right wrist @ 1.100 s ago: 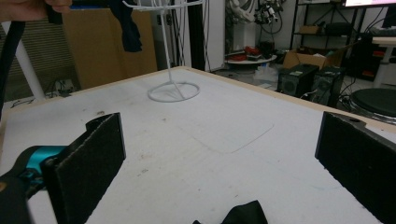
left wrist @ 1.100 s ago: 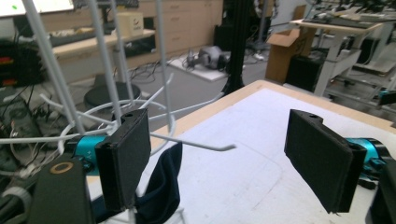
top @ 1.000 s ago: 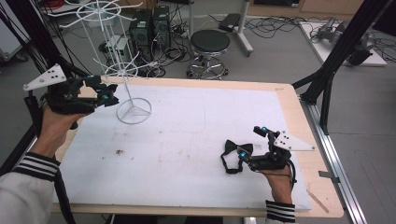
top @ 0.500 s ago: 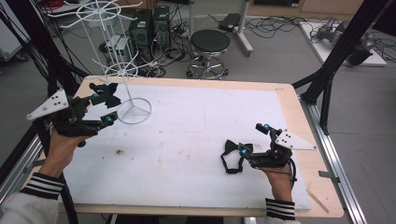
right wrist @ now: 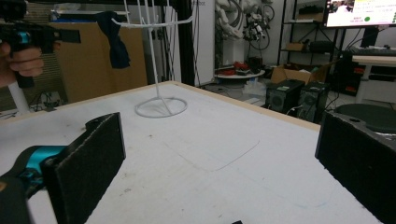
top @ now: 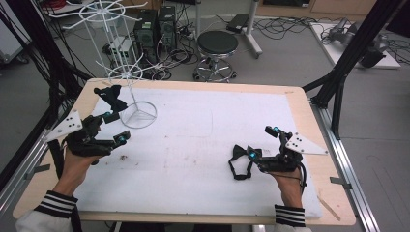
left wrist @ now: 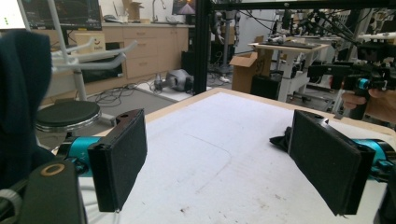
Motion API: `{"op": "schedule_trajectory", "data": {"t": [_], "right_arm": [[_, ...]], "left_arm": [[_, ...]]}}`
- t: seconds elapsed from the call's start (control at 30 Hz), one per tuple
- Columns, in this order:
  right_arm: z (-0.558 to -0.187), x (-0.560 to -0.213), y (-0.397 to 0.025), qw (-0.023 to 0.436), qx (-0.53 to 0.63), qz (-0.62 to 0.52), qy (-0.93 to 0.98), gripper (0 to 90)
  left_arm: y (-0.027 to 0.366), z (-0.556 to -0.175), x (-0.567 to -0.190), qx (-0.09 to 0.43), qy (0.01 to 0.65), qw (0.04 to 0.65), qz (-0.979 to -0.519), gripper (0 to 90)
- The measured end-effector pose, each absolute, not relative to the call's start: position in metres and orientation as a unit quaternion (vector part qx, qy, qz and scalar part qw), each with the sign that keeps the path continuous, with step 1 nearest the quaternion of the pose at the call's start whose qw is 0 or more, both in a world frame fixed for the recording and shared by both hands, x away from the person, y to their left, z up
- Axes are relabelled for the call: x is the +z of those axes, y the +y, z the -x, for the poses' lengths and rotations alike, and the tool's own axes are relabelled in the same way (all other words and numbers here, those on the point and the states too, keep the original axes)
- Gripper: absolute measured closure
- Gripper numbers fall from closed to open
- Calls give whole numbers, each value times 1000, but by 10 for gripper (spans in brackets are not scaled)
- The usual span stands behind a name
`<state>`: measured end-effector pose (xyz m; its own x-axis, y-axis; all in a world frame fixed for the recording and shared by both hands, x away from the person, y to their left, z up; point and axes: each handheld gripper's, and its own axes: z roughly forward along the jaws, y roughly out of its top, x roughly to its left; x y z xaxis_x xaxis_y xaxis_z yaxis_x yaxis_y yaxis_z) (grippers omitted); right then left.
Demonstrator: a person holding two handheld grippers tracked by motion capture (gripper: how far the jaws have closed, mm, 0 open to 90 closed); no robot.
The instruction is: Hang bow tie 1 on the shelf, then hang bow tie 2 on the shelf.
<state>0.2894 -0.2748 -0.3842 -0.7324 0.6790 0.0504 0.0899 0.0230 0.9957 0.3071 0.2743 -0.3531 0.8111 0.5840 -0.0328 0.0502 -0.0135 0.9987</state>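
From the high view, my left gripper (top: 112, 128) sits with jaws apart just beside the white wire rack (top: 126, 72), where one black bow tie (top: 112, 96) hangs. My right gripper (top: 263, 145) stands apart by a second bow tie (top: 240, 162) on the tabletop (top: 203, 130).

Left gripper view: jaws wide, empty.

Right gripper view: jaws wide, empty. I judge picking up that second tie comes next.

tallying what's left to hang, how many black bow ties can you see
2. One bow tie hangs on a lower arm of the white wire rack, far left. The other bow tie lies on the white mat before the right gripper. None seem hidden.
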Motion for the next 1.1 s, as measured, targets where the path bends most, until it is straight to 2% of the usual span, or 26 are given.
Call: {"op": "schedule_trajectory", "data": {"t": [0.4, 1.1], "right_arm": [[-288, -384, -276, 230, 640, -283, 677, 8], [-290, -372, -280, 231, 608, -273, 709, 8]], "left_arm": [[274, -308, -372, 198, 239, 665, -679, 200], [266, -308, -373, 196, 217, 660, -692, 200]]}}
